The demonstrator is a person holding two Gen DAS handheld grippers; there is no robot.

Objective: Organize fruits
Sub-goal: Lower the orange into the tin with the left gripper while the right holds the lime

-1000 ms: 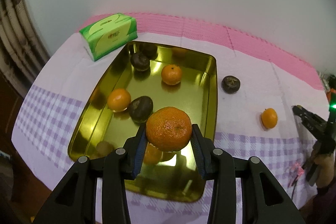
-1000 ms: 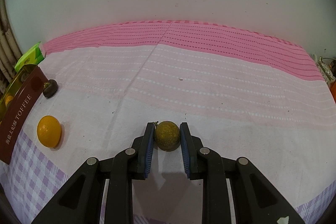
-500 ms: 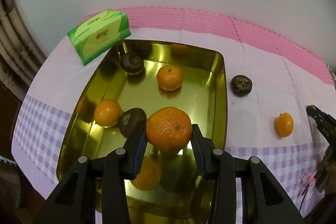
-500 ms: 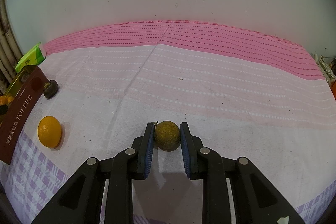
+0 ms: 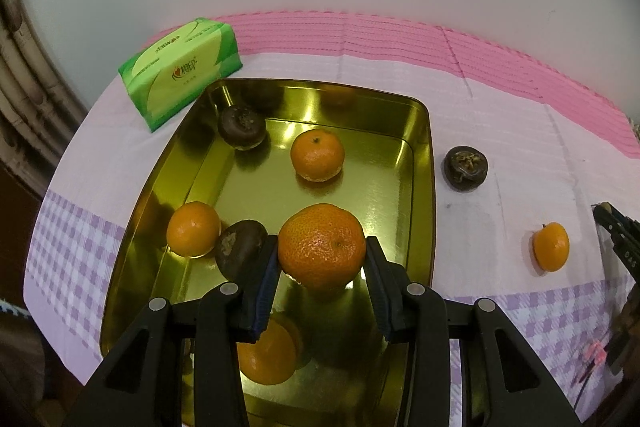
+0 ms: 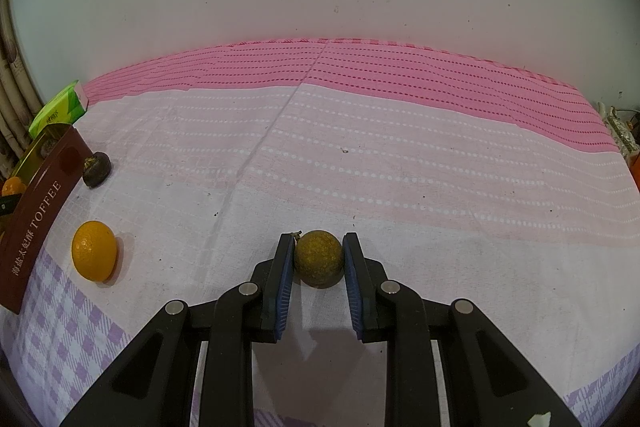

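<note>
My left gripper (image 5: 321, 255) is shut on a large orange mandarin (image 5: 321, 245), held over the near half of a golden tin tray (image 5: 420, 163). Inside the tray lie two more mandarins (image 5: 317, 155) (image 5: 193, 228) and two dark brown fruits (image 5: 241, 127) (image 5: 239, 247). On the cloth to the tray's right rest a dark fruit (image 5: 465, 168) and a small mandarin (image 5: 551, 246). My right gripper (image 6: 319, 259) is shut on a small olive-brown round fruit (image 6: 319, 258) just above the cloth. The same loose mandarin (image 6: 94, 255) and dark fruit (image 6: 96, 169) sit to its left.
A green tissue pack (image 5: 180, 73) stands beyond the tray's far left corner. The tray's dark red outer wall (image 6: 36, 219) reads TOFFEE. A white wall runs behind the pink-striped and lilac-checked tablecloth (image 6: 400, 163). Clutter sits at the table's right end (image 6: 618, 131).
My left gripper has carried the mandarin forward and lower over the tray, so the tray looks larger and nearer. The right gripper and its fruit have stayed still.
</note>
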